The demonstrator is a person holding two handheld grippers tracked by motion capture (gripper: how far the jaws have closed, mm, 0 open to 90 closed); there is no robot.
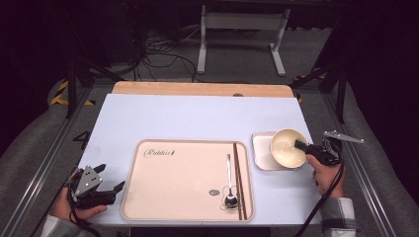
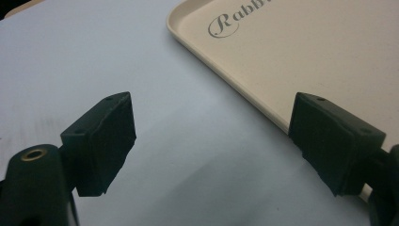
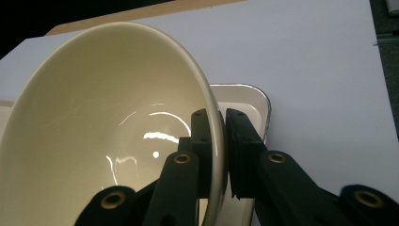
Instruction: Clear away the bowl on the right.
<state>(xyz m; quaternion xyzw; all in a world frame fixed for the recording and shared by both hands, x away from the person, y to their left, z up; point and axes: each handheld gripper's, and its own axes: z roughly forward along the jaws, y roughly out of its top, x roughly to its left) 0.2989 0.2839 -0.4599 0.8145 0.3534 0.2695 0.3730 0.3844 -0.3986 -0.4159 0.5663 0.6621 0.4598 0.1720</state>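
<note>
I count one bowl [image 1: 287, 147], one small white dish [image 1: 262, 153], one large cream tray [image 1: 168, 177], one spoon [image 1: 230, 182] and one pair of chopsticks [image 1: 238, 177]. The bowl sits at right of centre in the high view, tilted above the dish. My right gripper [image 1: 302, 145] is clenched on its rim, one jaw inside the bowl and one outside, as the right gripper view confirms. The spoon and chopsticks lie side by side along the right part of the tray, the spoon's head toward the bottom of the frame.

My left gripper [image 1: 109, 190] rests at lower left, just beside the tray's left edge, jaws spread wide and holding nothing. In the left gripper view the tray's script lettering [image 2: 235, 21] is cut off by the top edge. A small dark mark [image 1: 214, 192] near the spoon head is too small to identify. The white table sheet [image 1: 197, 118] lies over a wooden board [image 1: 197, 89].
</note>
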